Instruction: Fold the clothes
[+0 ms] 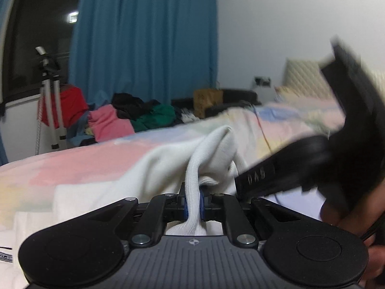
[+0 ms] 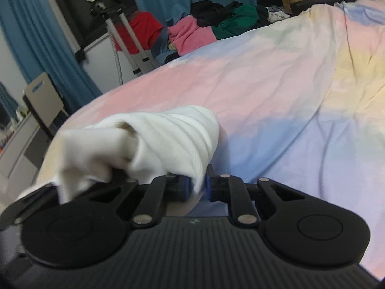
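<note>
Pastel cotton, washed in pink, blue and pale yellow and lightly creased, covers the bed [image 2: 276, 77] that fills most of both views, and it gives you a soft, yielding surface rather than a firm one, so any fold you lay down may sag or skew. On it, near you, lies the white garment [image 1: 154, 168], a ribbed knit that bunches into thick ropes; part of it is lifted and twisted between your two tools. Your left gripper [image 1: 192, 203] is closed narrow on a ribbed band of it, and your right gripper [image 2: 198, 187] is closed on another twisted wad. I judge the main risk to be that twist: pull apart now and you tighten the rope instead of spreading the cloth, and the stretchy knit may slide out from between the blue pads [image 1: 201, 202]. The two tools sit close together, so they could knock each other. Far left, a loose pile of clothes [image 2: 216, 26] in pink, green, red and black waits by the blue curtain [image 1: 144, 36].
</note>
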The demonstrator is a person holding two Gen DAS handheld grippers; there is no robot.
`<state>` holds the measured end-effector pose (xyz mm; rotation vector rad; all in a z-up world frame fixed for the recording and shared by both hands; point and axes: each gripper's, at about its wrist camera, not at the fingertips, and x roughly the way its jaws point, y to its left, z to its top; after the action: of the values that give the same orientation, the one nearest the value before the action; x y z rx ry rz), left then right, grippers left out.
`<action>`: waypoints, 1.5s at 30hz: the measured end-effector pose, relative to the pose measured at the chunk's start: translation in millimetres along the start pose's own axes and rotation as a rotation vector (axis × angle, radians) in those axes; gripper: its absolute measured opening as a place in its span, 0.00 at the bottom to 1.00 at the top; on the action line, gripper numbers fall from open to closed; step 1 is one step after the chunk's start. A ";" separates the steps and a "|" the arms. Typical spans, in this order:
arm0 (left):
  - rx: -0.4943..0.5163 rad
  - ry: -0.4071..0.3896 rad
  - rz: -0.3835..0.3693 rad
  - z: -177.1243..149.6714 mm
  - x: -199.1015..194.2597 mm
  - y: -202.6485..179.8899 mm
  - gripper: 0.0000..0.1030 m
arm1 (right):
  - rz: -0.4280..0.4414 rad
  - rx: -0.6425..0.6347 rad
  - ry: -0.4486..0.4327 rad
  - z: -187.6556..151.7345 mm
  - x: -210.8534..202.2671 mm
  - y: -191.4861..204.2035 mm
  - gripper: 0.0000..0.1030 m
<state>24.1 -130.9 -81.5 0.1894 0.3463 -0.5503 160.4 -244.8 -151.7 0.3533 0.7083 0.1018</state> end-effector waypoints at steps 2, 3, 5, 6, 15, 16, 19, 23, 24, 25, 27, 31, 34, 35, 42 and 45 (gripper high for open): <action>0.027 0.022 0.003 -7.2 6.9 -7.9 0.09 | -0.018 -0.034 0.001 -4.2 -6.6 1.0 0.14; 0.026 0.032 0.003 -10.0 10.4 -9.6 0.09 | -0.029 -0.049 -0.004 -5.7 -9.3 1.5 0.13; 0.023 0.045 0.005 -13.8 16.6 -10.6 0.09 | -0.048 -0.081 -0.015 -8.8 -15.3 2.7 0.12; 0.025 0.049 0.004 -15.7 19.4 -11.0 0.09 | -0.053 -0.100 -0.021 -10.5 -19.1 3.9 0.11; 0.046 0.096 -0.038 -29.8 27.9 -17.5 0.11 | -0.102 -0.137 -0.017 -27.0 -45.0 -6.0 0.06; 0.047 0.102 -0.043 -31.2 28.3 -18.2 0.11 | -0.096 -0.130 -0.035 -27.7 -51.1 -7.6 0.06; 0.053 0.118 -0.058 -35.2 29.4 -20.4 0.17 | 0.001 -0.086 -0.126 -23.3 -70.8 -12.1 0.08; 0.014 0.138 -0.065 -31.7 8.7 -17.7 0.28 | 0.099 -0.095 -0.223 -8.4 -69.4 -5.2 0.08; 0.006 0.143 -0.066 -30.6 2.0 -17.6 0.35 | 0.112 -0.107 -0.235 -4.2 -64.8 -1.6 0.08; -0.011 0.146 -0.070 -29.7 -5.7 -16.6 0.45 | 0.136 -0.112 -0.238 1.2 -59.4 1.7 0.08; -0.042 0.150 -0.062 -25.1 -20.9 -14.2 0.54 | 0.214 -0.112 -0.201 14.1 -45.4 8.7 0.08; -0.134 0.167 0.022 -21.2 -52.4 3.9 0.66 | 0.264 -0.161 -0.108 19.1 -23.2 23.1 0.08; -0.230 0.177 0.105 -21.2 -77.9 26.2 0.72 | 0.217 -0.229 0.033 2.7 -2.1 29.2 0.07; -0.269 0.174 0.141 -21.6 -86.5 36.9 0.75 | 0.198 -0.248 0.073 -4.3 1.4 30.0 0.07; -0.654 0.187 0.493 -40.1 -140.5 138.0 0.84 | 0.172 -0.266 0.203 -36.5 0.5 25.2 0.04; -0.800 0.226 0.620 -54.1 -152.8 175.1 0.84 | 0.170 -0.254 0.200 -36.3 -1.0 24.4 0.04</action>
<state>-17.6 103.0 -60.2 -0.4127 0.6691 0.2472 136.6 -211.9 -168.1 0.1598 0.8520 0.3886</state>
